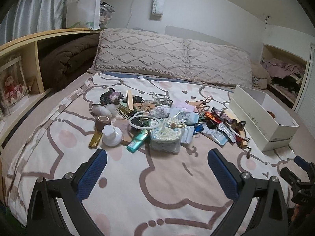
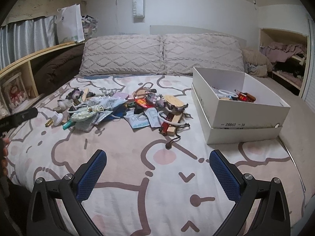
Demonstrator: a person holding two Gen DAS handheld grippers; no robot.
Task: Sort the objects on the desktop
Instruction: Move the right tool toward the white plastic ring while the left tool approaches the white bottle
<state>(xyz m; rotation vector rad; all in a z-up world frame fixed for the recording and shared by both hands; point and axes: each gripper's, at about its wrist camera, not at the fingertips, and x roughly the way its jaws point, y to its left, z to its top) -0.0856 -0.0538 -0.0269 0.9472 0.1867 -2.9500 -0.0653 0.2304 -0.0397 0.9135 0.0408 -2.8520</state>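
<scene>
1. The left gripper [image 1: 157, 157] is wide open. It holds nothing and hangs over the bed [image 1: 137, 186], just in front of the pile of small things [image 1: 157, 118].
2. The right gripper [image 2: 157, 158] is wide open too. It holds nothing and hangs over a bare part of the bed cover.
3. The pile lies in the middle of the bed, well apart from both grippers.
4. On the left side of the pile there is a white bottle [image 1: 111, 136], with a gold lighter [image 1: 95, 139] just beside it and a teal lighter [image 1: 137, 139] near it.
5. A white ring [image 1: 143, 121] lies on top of the pile. Pink scissors [image 1: 204, 103] lie at the back.
6. A white box [image 2: 236, 106] sits on the right side of the bed, near the pile but not touching it. A few small things are inside it already, and one is a white ring [image 2: 226, 92].
7. Two big pillows [image 2: 161, 54] lean at the head of the bed.
</scene>
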